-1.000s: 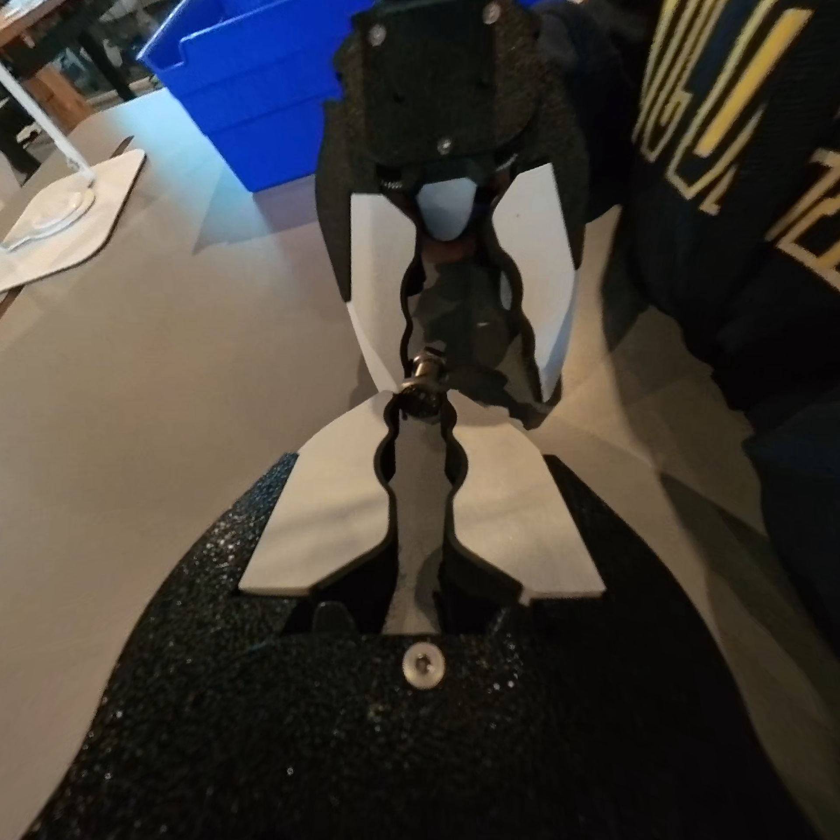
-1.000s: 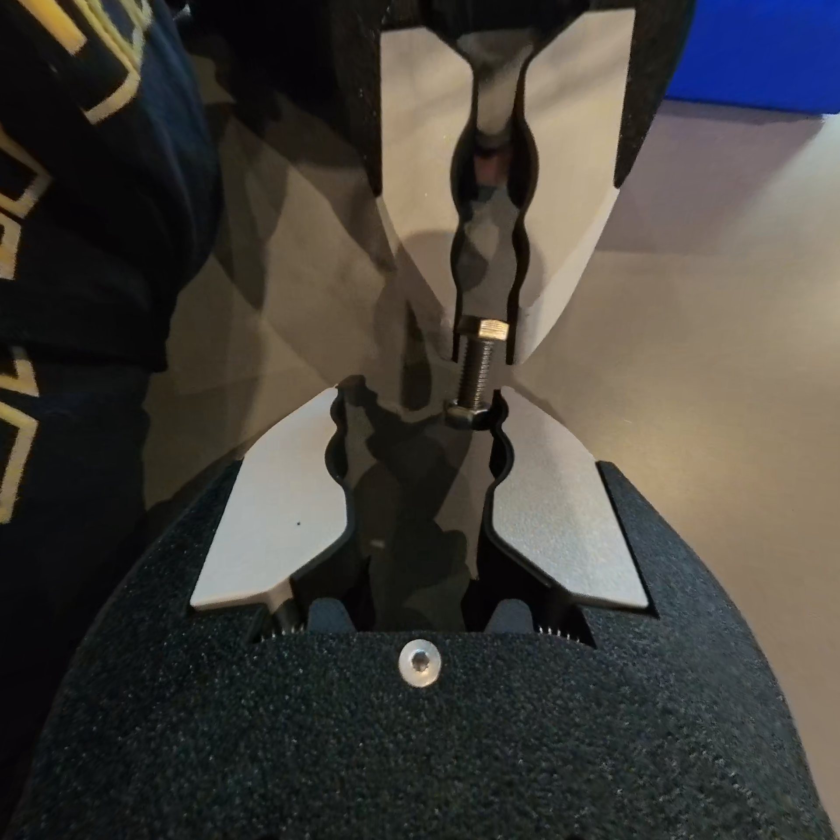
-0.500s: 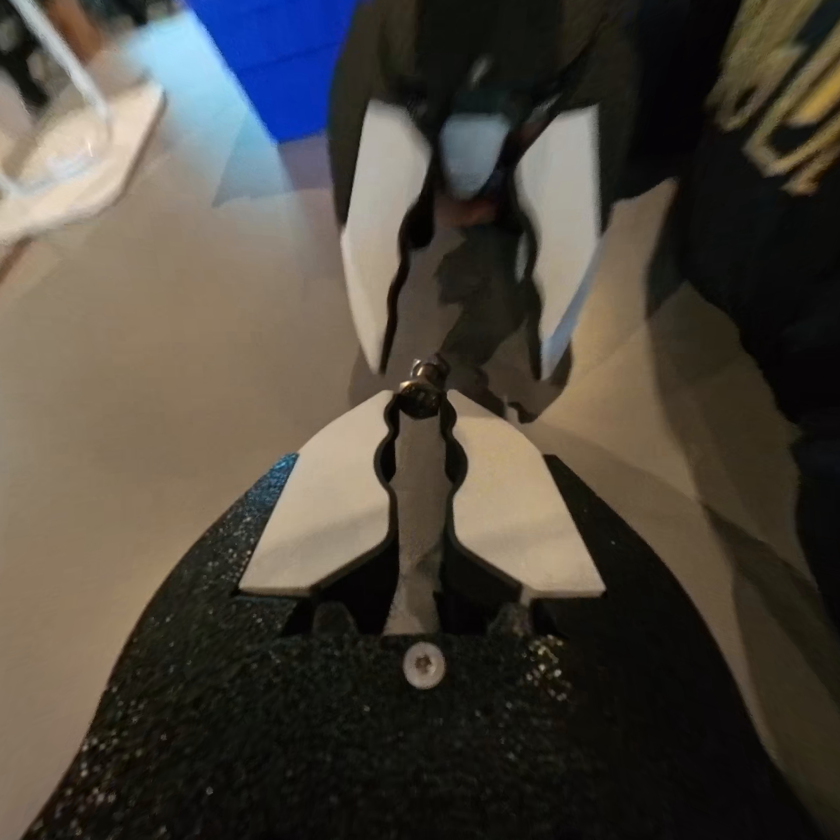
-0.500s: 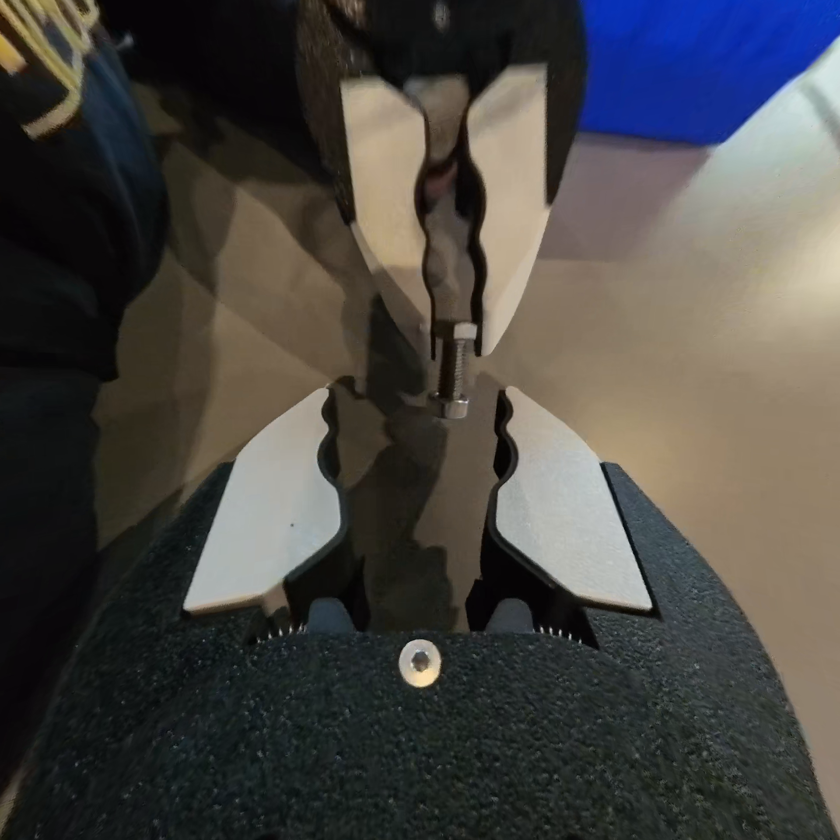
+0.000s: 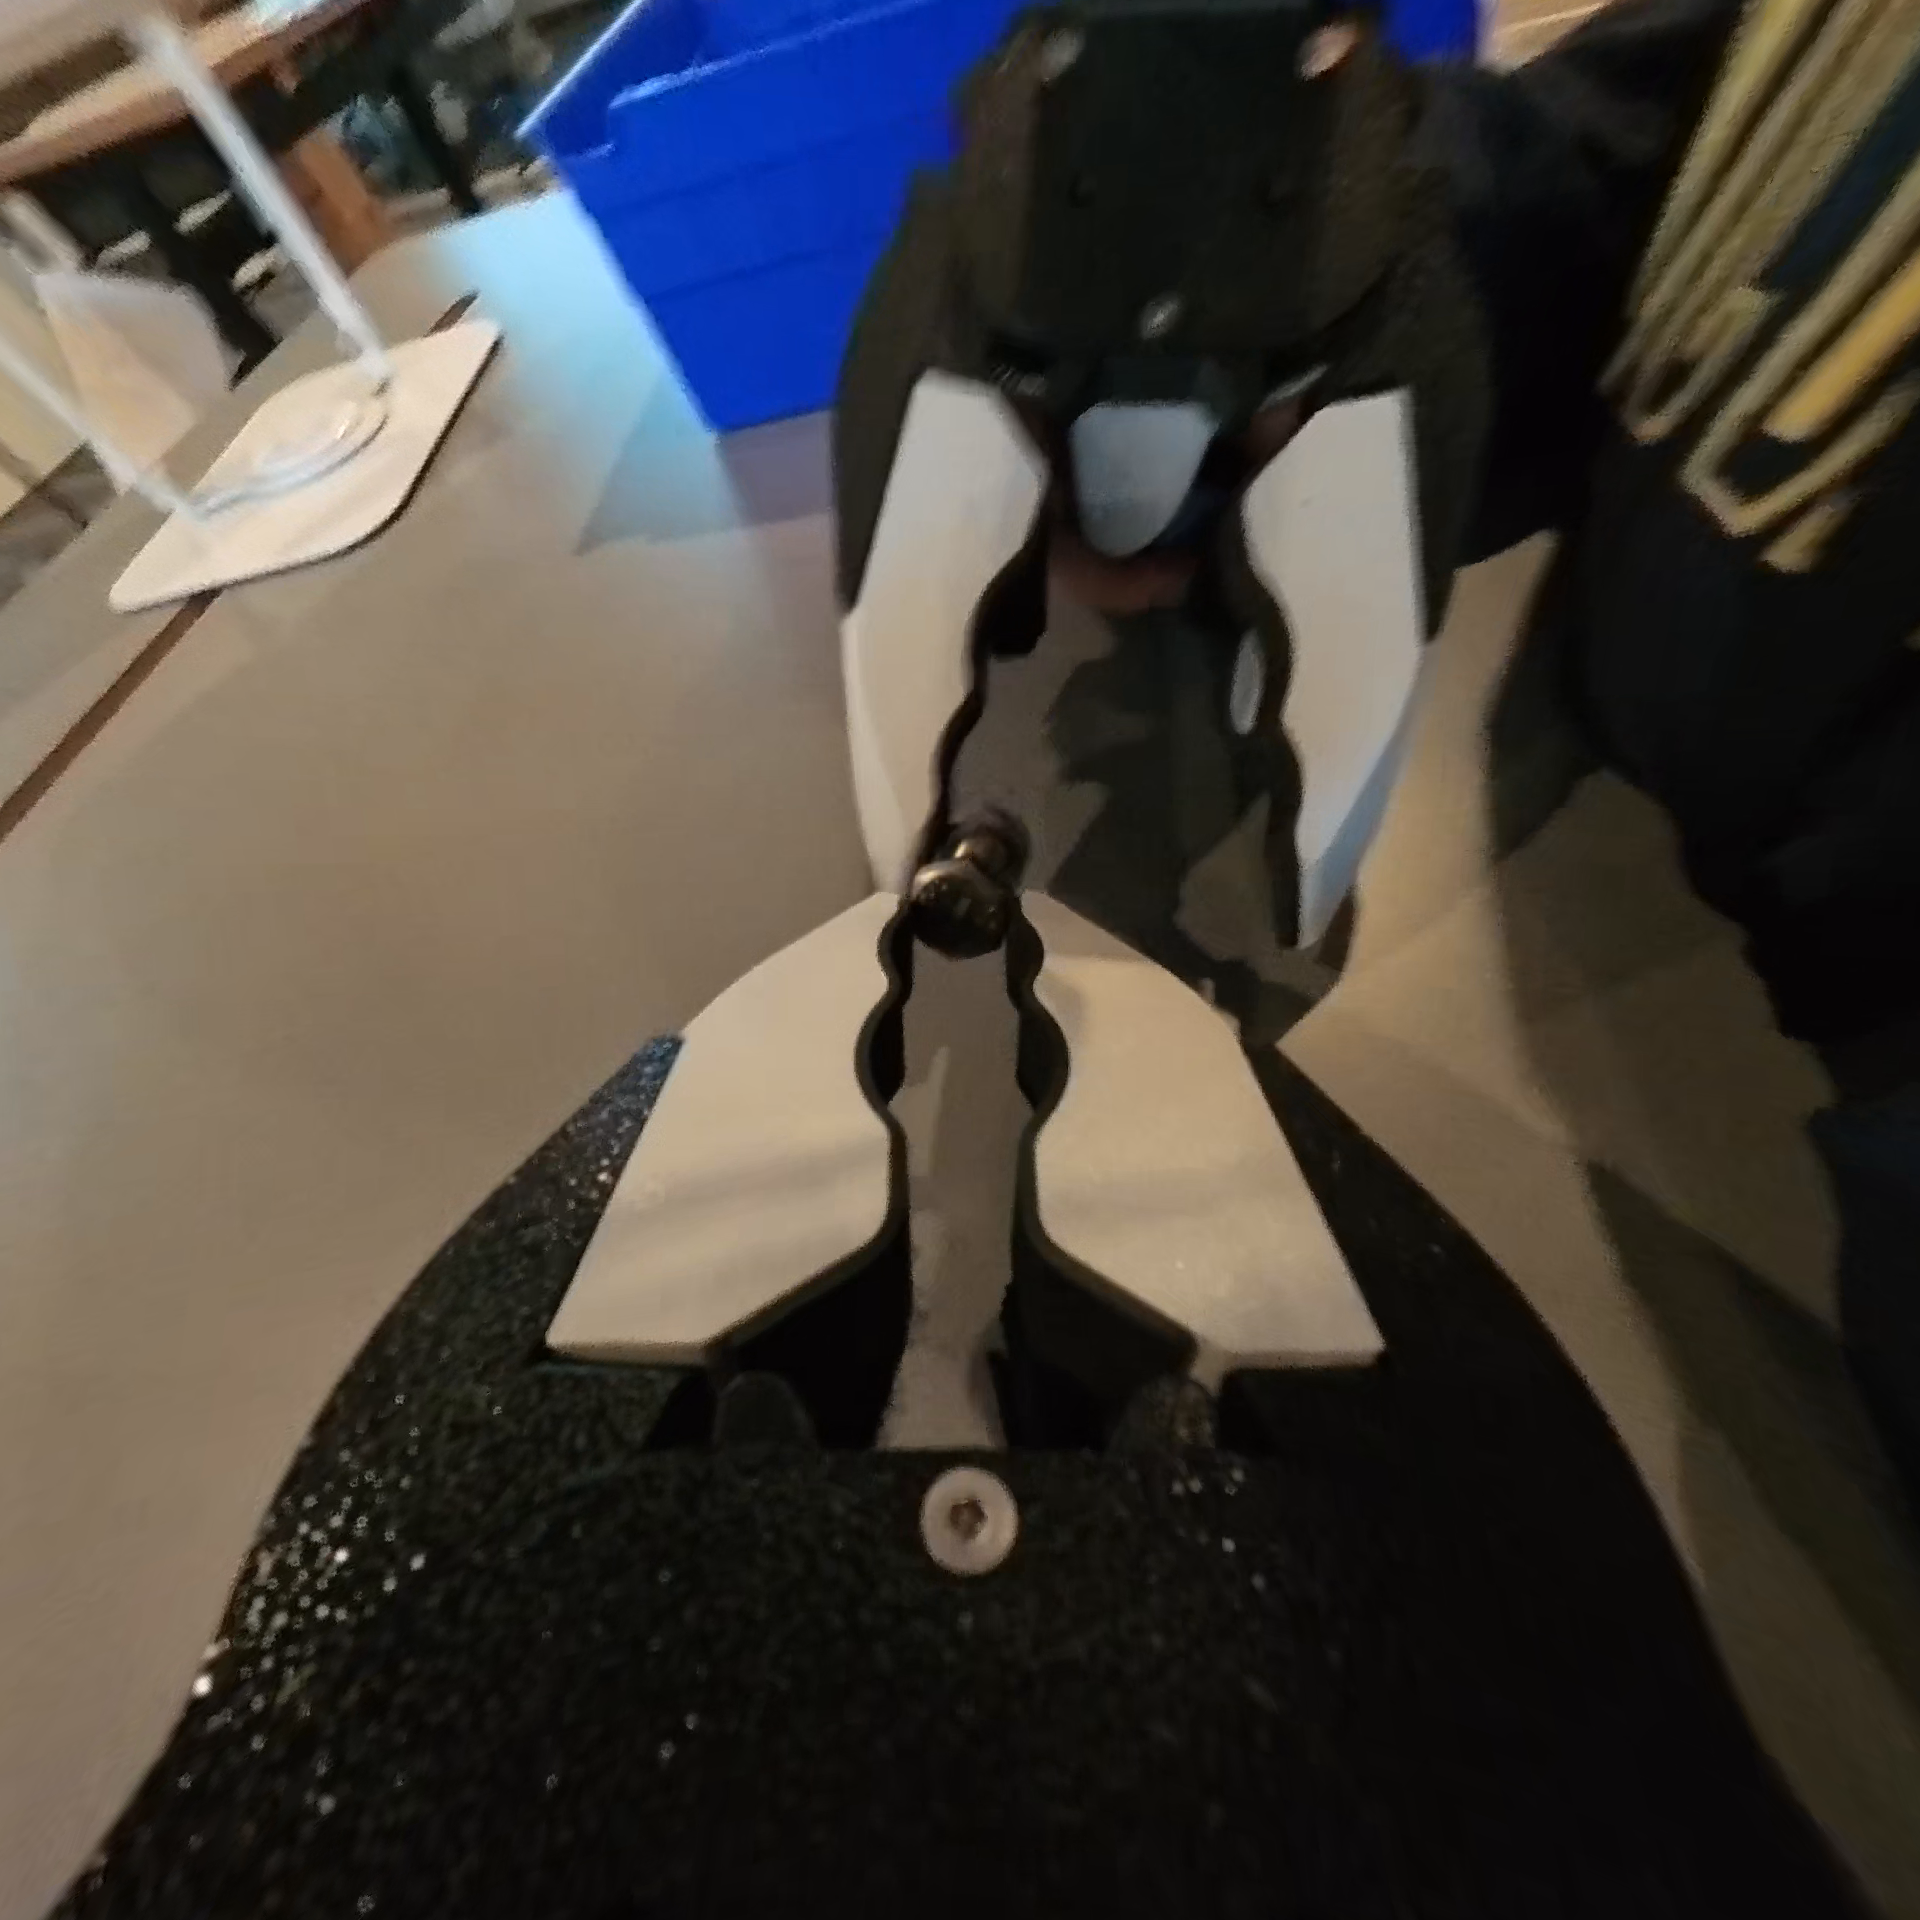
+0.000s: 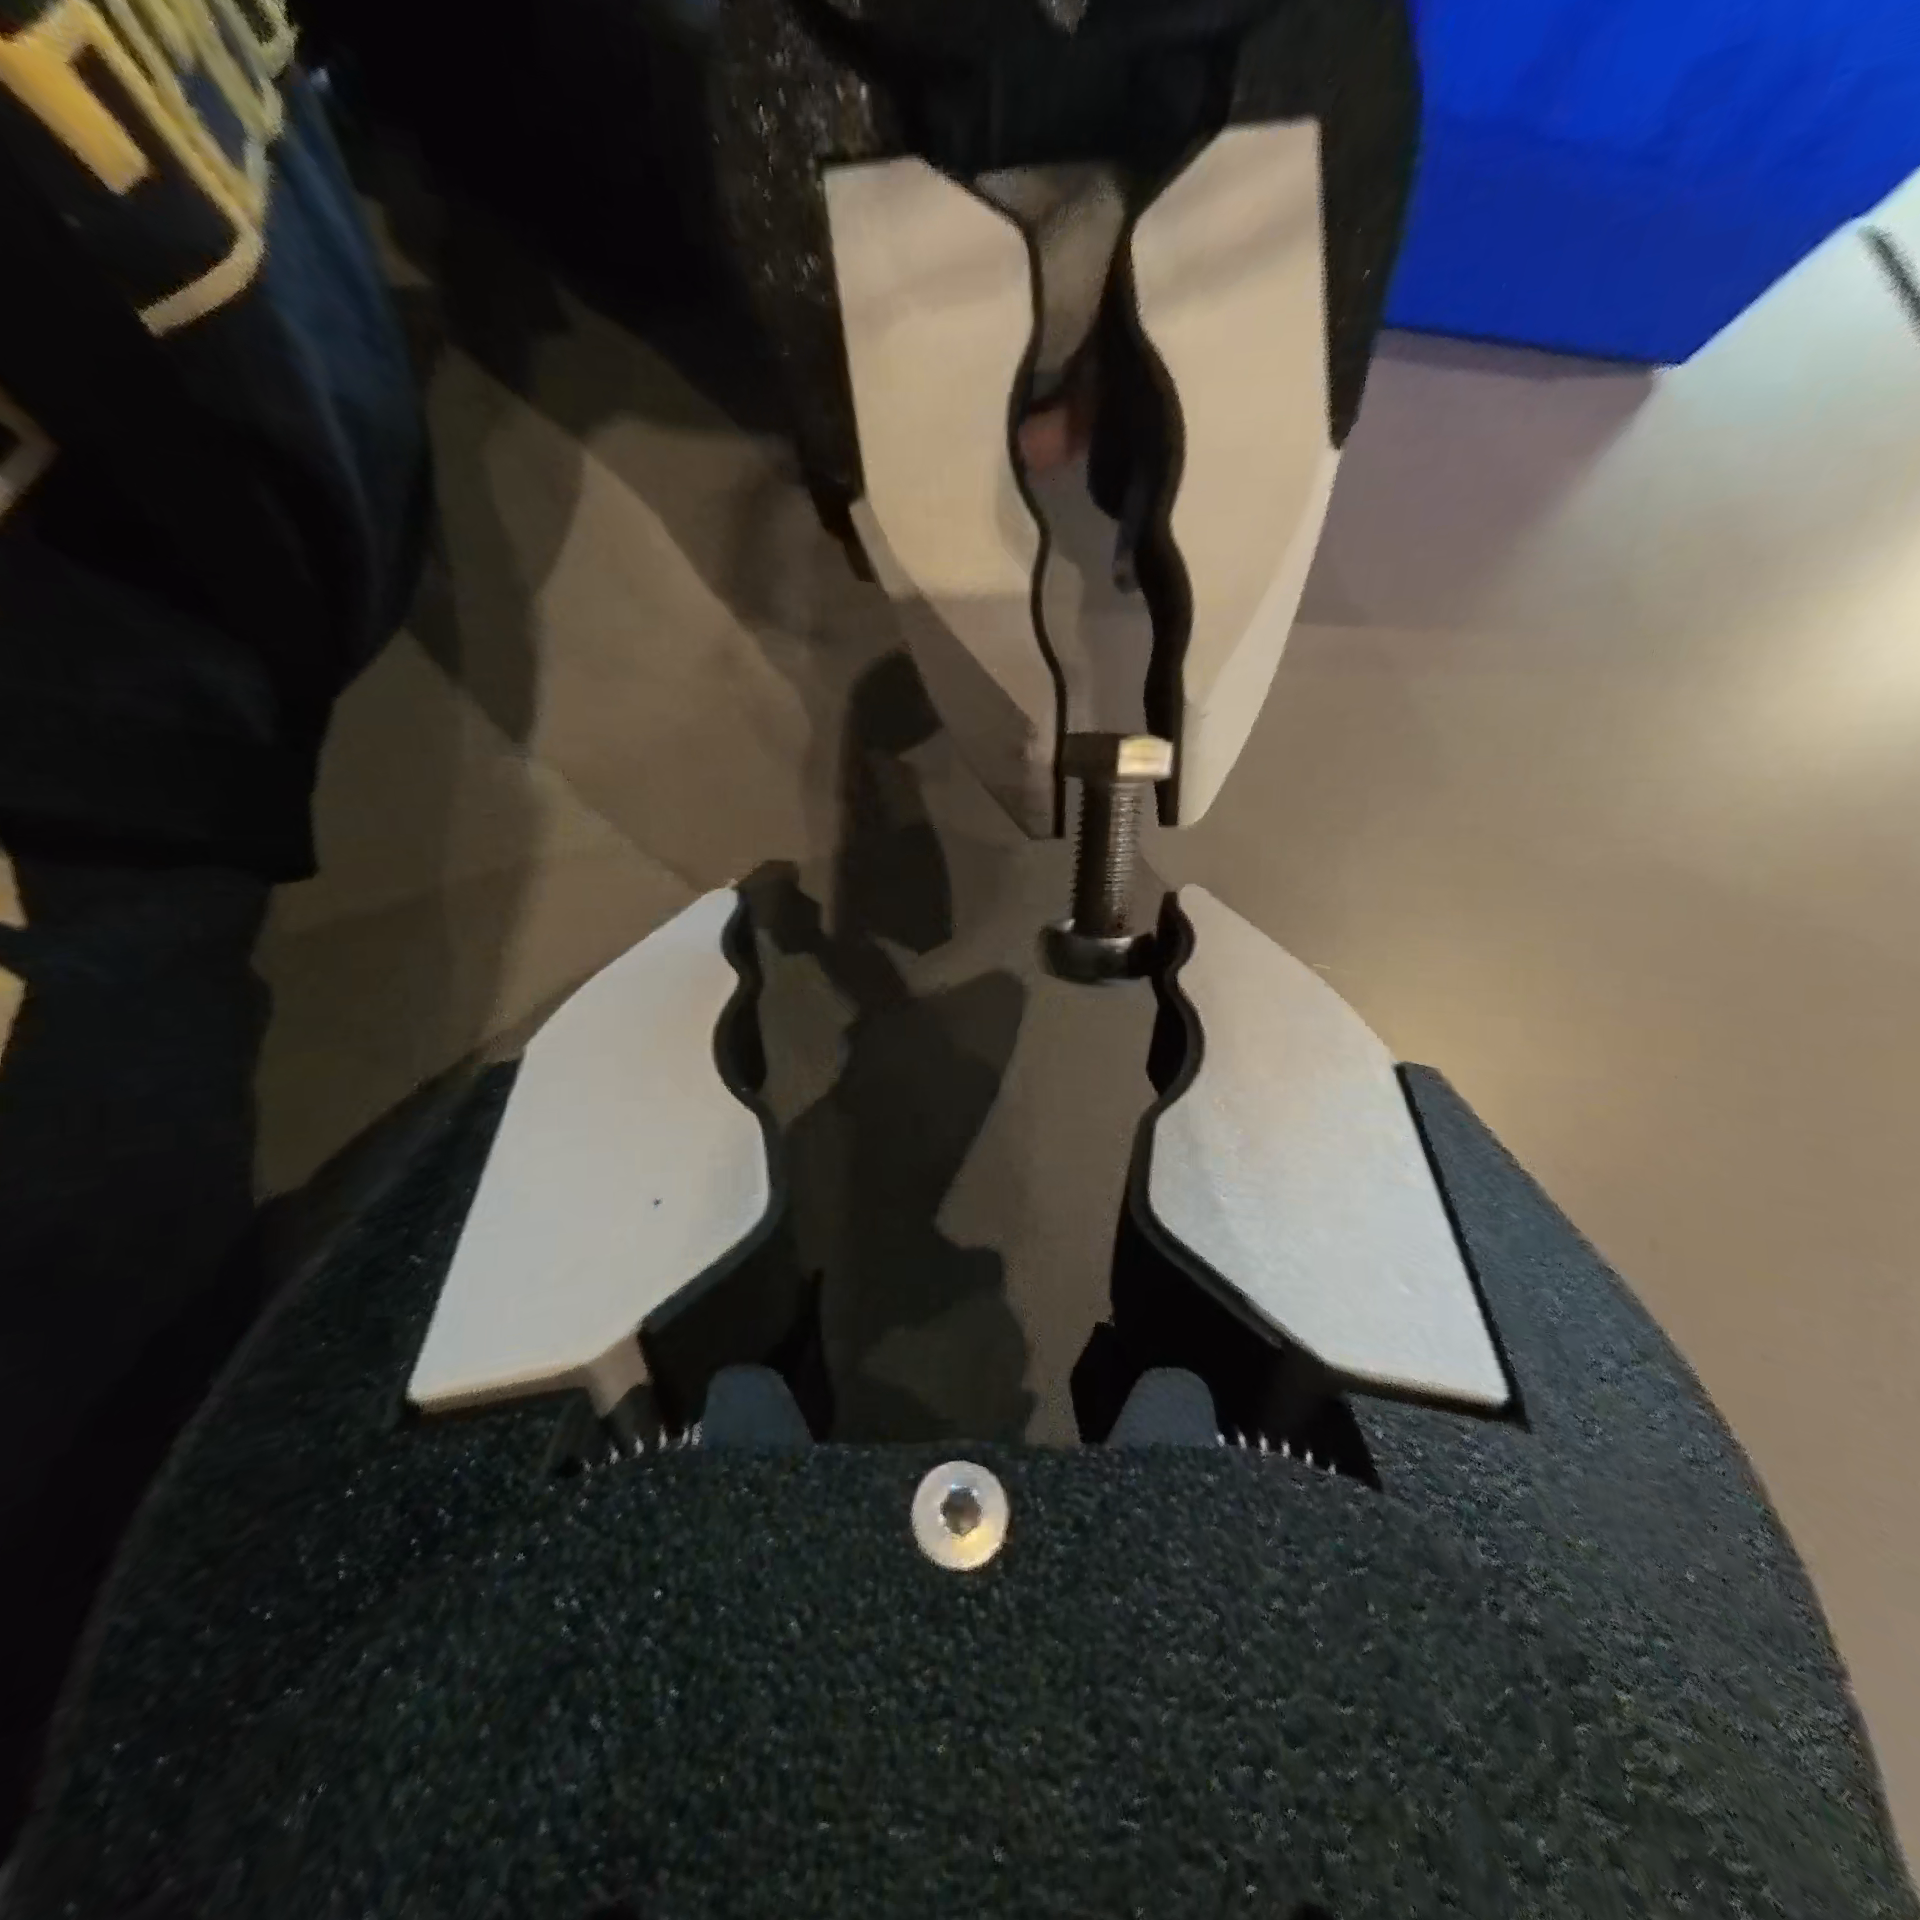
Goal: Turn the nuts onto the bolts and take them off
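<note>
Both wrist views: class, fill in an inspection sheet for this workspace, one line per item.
Surface: tan table, gripper shadows on it.
Job's things: one bolt with a nut on its far end, held off the table.
Clutter: blue bin and a white stand base at the back.
Grippers: left gripper shut on the bolt head; right gripper open, nut against one finger.
Cables: nothing seen.
Surroundings: person in a dark top close by; blurred furniture beyond the table.
</note>
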Action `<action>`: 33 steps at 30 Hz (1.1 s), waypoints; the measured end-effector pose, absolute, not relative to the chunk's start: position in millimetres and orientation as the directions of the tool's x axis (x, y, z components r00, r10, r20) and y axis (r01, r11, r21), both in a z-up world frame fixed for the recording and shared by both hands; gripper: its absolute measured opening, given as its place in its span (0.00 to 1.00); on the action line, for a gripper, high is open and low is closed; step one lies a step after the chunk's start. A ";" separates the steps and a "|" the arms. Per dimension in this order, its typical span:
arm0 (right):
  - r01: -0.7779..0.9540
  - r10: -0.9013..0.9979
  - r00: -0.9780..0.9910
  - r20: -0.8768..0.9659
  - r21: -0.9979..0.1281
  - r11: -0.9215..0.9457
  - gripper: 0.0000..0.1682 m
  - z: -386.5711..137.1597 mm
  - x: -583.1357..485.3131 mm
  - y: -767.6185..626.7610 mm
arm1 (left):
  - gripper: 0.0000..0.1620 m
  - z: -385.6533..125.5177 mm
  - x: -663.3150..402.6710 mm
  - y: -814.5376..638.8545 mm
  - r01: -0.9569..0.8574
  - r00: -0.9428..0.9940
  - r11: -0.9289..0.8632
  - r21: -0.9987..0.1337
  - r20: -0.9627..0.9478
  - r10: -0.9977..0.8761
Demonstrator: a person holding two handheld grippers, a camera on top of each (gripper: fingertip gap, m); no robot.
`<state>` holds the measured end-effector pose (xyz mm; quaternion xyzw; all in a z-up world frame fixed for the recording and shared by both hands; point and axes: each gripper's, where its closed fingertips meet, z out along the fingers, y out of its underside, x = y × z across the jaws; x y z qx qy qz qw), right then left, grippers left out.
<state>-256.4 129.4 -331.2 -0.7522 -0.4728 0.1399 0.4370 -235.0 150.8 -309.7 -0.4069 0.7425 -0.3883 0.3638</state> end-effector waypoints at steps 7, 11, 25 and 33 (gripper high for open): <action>0.580 0.801 0.542 0.255 -0.803 -0.136 0.39 -321.7 -247.6 133.2 | 0.10 -320.8 -233.3 168.1 -0.424 -0.338 0.338 -0.840 -0.199 -0.920; 0.595 0.810 0.541 0.227 -0.783 -0.178 0.43 -333.0 -249.6 132.7 | 0.10 -313.8 -236.0 150.6 -0.324 -0.418 0.408 -0.854 -0.258 -0.871; 0.610 0.835 0.501 0.228 -0.778 -0.154 0.49 -334.4 -261.3 125.5 | 0.10 -306.2 -233.1 148.7 -0.292 -0.389 0.372 -0.881 -0.245 -0.888; 0.599 0.804 0.530 0.268 -0.790 -0.131 0.39 -325.1 -252.5 129.5 | 0.10 -313.8 -231.0 178.5 -0.401 -0.266 0.293 -0.868 -0.196 -0.944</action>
